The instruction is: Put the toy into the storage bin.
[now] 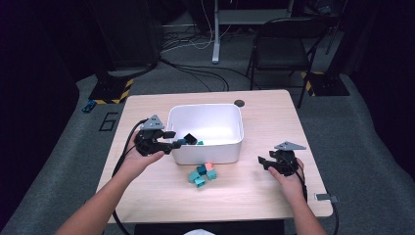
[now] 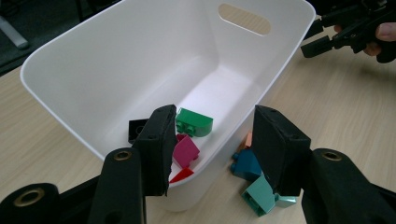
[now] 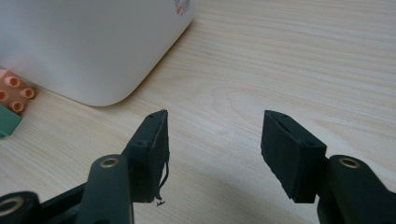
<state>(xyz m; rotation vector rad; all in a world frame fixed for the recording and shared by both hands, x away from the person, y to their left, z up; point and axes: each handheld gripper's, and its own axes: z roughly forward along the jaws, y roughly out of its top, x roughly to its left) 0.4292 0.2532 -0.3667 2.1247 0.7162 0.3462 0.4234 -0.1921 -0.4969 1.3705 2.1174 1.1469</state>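
**Bricks in the bin, jaws empty**

High view: a white plastic bin (image 1: 205,133) is seen mid-table, bricks inside, a loose brick cluster (image 1: 202,175) just before it. The left gripper (image 1: 169,139) is held at the bin's left rim.

Left gripper view: a green brick (image 2: 194,122), a magenta brick (image 2: 185,151) and a black brick (image 2: 137,129) are spotted inside; jaws are parted, nothing gripped.

Right gripper view: the right gripper (image 3: 212,140) is held wide over bare pale wood-grain table (image 3: 289,60), nothing touched.

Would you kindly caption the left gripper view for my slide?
Open left tongs above the white bin holding green, magenta and black bricks.
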